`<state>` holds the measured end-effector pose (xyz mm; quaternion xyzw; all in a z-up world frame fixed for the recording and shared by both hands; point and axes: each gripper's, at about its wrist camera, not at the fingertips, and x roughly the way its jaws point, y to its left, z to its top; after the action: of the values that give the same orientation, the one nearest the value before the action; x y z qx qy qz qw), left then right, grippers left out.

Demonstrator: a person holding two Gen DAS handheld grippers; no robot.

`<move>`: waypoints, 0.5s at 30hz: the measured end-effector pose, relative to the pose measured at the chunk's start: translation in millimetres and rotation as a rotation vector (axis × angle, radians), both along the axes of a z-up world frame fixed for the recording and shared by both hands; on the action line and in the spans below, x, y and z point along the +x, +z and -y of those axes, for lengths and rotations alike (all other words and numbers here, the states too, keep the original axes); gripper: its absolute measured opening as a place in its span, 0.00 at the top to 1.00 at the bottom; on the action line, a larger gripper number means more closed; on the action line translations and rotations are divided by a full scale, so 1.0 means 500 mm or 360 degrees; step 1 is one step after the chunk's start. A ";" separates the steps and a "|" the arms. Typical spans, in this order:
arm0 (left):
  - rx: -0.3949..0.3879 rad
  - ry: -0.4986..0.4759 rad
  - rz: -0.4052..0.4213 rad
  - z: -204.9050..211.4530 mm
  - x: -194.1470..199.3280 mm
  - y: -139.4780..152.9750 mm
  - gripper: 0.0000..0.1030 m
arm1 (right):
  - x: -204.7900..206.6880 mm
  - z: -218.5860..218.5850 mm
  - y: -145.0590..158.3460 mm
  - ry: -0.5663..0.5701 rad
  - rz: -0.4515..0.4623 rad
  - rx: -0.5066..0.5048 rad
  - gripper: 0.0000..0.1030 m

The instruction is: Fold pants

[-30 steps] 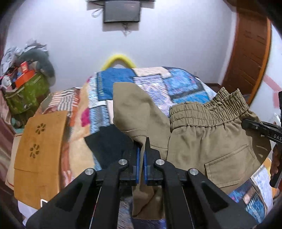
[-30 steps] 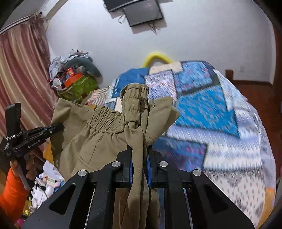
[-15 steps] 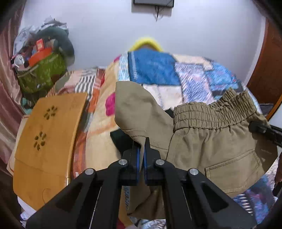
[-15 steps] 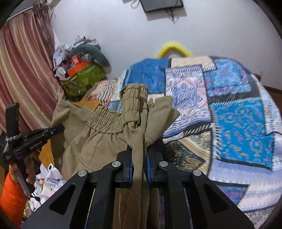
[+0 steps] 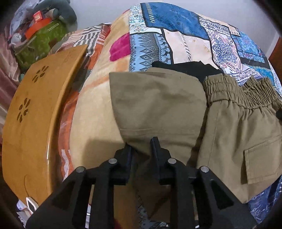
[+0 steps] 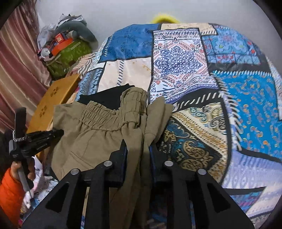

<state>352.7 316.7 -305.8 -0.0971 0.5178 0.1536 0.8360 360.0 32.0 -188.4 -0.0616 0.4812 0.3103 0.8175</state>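
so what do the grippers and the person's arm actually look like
Both grippers are matte black plastic with angular cut-out linkages and round silver pivot screws. The right gripper shows blue pads inside its fingers. Seen from the right wrist view, the left gripper has small white lettering on its side and a braided cord around its upright post; the hand holding it wears an orange sleeve.

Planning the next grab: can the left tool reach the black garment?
Probably not cleanly: the pants cover most of the black garment; only its far edge shows beyond the left tool.

Patchwork-quilted bed (image 6: 229, 91) against white wall (image 6: 123, 14) — wooden board (image 5: 35, 112), pink curtain (image 6: 15, 58) alongside.
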 end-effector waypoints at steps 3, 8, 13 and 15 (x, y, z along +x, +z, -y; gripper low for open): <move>0.0004 -0.0001 -0.0030 0.007 -0.015 0.015 0.70 | -0.019 0.002 0.021 0.0014 0.0059 -0.0047 0.76; 0.0018 -0.0052 0.0042 0.041 -0.067 0.100 0.69 | -0.050 0.042 0.084 -0.0021 0.0099 0.0074 0.72; 0.0080 -0.0120 0.0271 0.104 -0.149 0.250 0.65 | -0.118 0.084 0.177 -0.0055 0.0214 0.0214 0.68; 0.0119 -0.0149 0.0369 0.131 -0.186 0.310 0.65 | -0.158 0.104 0.224 -0.0053 0.0280 0.0277 0.68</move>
<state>259.8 251.0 -150.7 -0.0587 0.4155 0.1213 0.8996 281.3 -19.8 -76.2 -0.0095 0.3798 0.3305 0.8640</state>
